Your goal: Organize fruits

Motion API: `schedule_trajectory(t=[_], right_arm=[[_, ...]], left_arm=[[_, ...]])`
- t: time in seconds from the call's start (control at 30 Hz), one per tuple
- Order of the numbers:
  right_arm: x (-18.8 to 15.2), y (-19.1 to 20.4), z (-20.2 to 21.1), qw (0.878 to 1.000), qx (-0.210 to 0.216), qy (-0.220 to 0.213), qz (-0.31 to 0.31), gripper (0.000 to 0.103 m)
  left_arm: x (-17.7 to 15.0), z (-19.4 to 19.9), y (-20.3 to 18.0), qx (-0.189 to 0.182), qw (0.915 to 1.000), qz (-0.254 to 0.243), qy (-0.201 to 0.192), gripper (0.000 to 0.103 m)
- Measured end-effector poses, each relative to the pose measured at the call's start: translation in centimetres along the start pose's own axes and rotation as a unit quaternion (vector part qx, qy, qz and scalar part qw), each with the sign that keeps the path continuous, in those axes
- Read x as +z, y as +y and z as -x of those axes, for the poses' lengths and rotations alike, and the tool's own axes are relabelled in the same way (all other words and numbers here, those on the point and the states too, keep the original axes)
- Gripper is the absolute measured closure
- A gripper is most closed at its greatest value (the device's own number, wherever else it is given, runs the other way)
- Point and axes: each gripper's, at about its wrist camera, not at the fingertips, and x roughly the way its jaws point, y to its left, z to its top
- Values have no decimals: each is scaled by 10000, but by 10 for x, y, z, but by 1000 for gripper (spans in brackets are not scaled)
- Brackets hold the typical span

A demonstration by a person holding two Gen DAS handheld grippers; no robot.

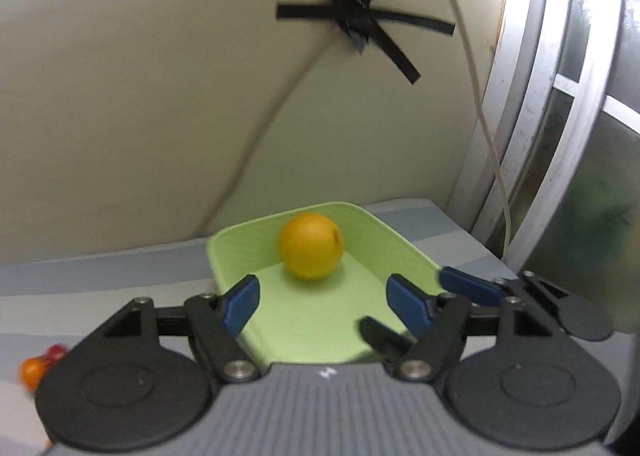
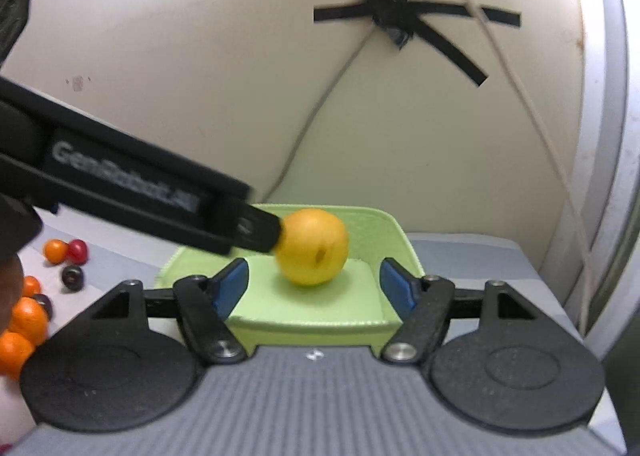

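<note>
Yellow fruit (image 2: 311,247) resting inside the green tray (image 2: 394,234) near the desk's (image 2: 480,256) far edge, left hand-held gripper (image 1: 322,298) and right hand-held gripper (image 2: 314,284) both open and empty; oranges (image 2: 24,320) and small fruits (image 2: 76,250) at the left edge remain unsorted

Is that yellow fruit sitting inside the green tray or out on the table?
Inside. The yellow fruit rests on the green tray's floor with the raised rim curving behind it, and neither set of jaws touches it.
</note>
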Motion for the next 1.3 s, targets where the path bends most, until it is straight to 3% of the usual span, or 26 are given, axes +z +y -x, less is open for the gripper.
schedule_trajectory(t=[0.27,0.5,0.7,0.93,1.17,1.3], right_arm=[[-40,18,83,9981,-106,-143,-589,25],[-65,37,107,9867,-11,-20,-1623,24],[-81,53,117,9827,-98,126,-1843,24],[-94,48,134,9777,-442,-52,-2052,24],[-102,20,130,9557,-429,104,-2910,24],[-103,17,131,9526,-443,48,-3009,24]], left_arm=[[-58,80,-22,543,9971,-428,-309,28],[-106,120,-19,577,9976,-291,-252,27],[-137,149,-18,646,9975,-138,-249,27],[-167,155,-12,602,9980,-85,-178,27],[-191,136,-12,730,9971,-227,-5,27],[-194,117,-10,752,9962,-382,198,23]])
